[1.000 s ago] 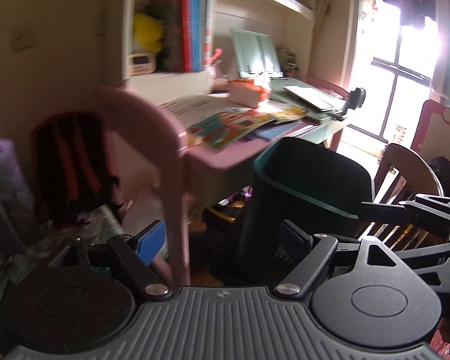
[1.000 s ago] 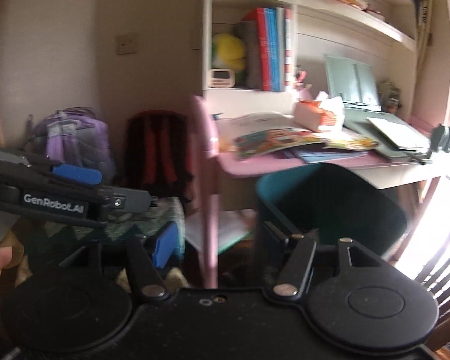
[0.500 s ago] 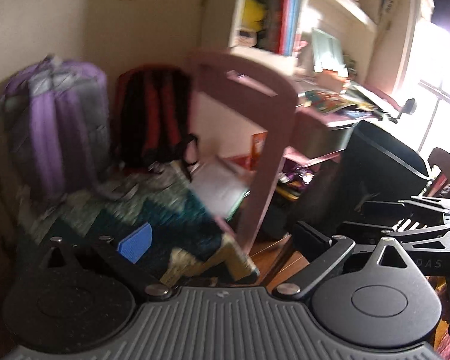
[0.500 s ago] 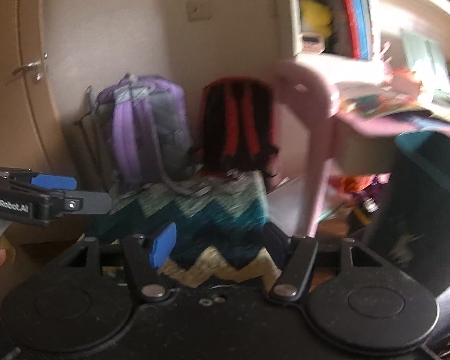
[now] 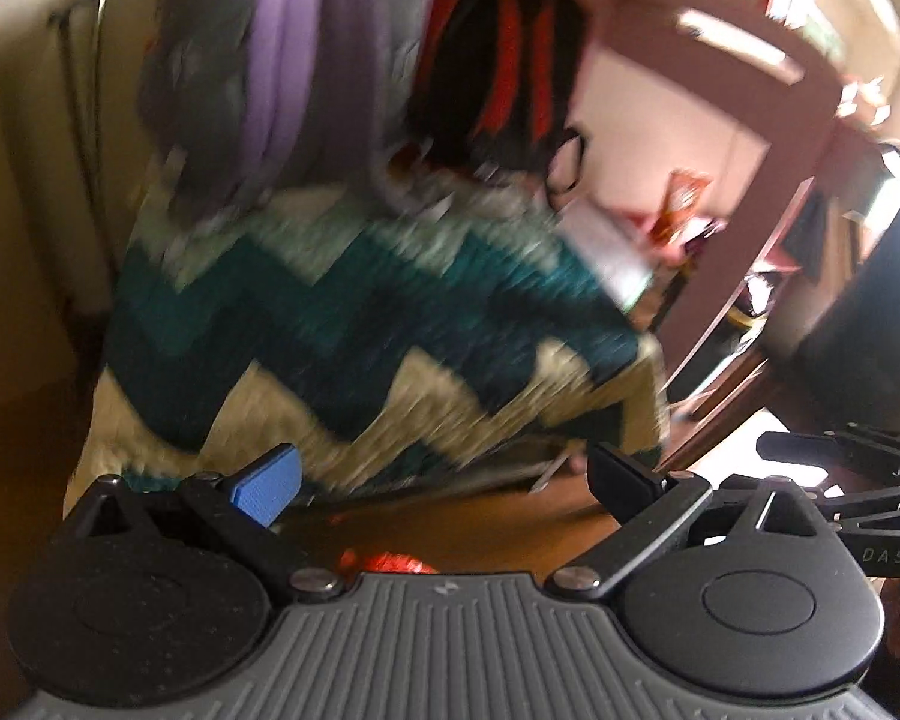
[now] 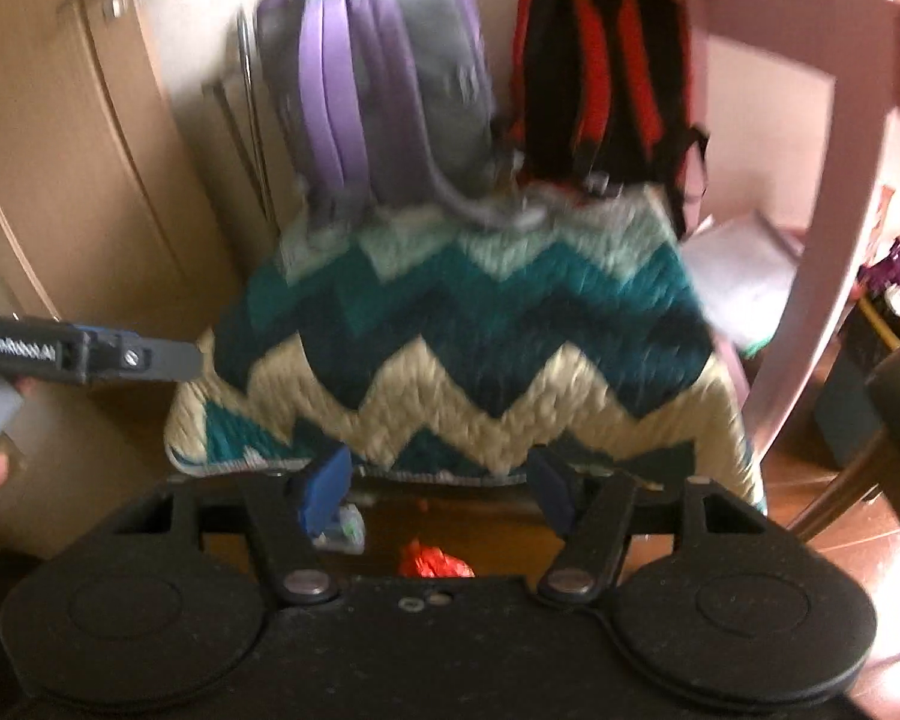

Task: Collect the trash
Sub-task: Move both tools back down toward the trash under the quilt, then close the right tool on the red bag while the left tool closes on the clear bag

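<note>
We hold both tongs low over the wooden floor [image 6: 858,540], in front of a zigzag quilt [image 6: 480,360] in teal and cream that hangs down almost to the boards. Our left tongs [image 5: 444,483] are spread wide with nothing between the fingers, and our right tongs [image 6: 441,489] are spread as well, also bare. The trash, a crumpled red wrapper [image 6: 435,561], lies on the floor just below the quilt's edge, between the right fingers in that view and not touched by them; in the left view it shows only as a red scrap [image 5: 390,561] at the body's edge. Behind the quilt stand a purple backpack [image 6: 378,84] and a black-and-red backpack [image 6: 600,72], side by side.
</note>
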{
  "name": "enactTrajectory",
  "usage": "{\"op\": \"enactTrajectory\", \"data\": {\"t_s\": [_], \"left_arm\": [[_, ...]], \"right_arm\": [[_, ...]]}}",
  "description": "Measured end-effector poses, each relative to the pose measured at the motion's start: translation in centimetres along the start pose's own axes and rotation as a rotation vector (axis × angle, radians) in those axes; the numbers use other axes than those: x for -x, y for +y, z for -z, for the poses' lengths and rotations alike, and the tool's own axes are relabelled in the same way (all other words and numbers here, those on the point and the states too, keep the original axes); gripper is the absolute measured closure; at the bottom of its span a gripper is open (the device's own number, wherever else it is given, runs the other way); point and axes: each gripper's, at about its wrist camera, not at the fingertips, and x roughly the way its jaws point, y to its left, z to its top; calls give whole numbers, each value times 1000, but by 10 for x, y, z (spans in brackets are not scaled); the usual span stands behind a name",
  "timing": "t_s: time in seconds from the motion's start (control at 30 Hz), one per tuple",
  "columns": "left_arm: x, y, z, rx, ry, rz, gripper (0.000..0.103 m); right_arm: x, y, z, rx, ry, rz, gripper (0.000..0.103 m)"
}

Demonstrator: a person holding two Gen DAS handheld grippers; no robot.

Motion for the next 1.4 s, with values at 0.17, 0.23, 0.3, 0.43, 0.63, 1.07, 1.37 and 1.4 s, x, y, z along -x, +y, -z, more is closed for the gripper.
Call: {"op": "enactTrajectory", "data": {"t_s": [0.17, 0.23, 0.3, 0.43, 0.63, 1.07, 1.37, 1.4], "left_arm": [[-45, 45, 21, -2, 63, -70, 1], [-63, 63, 28, -6, 86, -96, 1], [-82, 80, 34, -14, 113, -112, 1], [-120, 109, 50, -50, 155, -130, 1], [-179, 129, 87, -201, 195, -127, 1], [-326, 180, 186, -273, 379, -172, 2], [-380, 189, 223, -473, 442, -222, 7], [-385, 190, 225, -482, 446, -220, 8]], "right_arm": [[-66, 6, 22, 19, 98, 0, 38], [-93, 8, 30, 13, 138, -9, 38], [-120, 8, 38, 6, 174, -18, 38], [-171, 13, 55, 30, 262, -30, 38], [-244, 28, 82, 139, 370, -62, 39], [-393, 45, 138, 345, 550, -80, 39], [-453, 46, 168, 408, 592, -52, 39], [-457, 47, 170, 413, 591, -49, 39]]}}
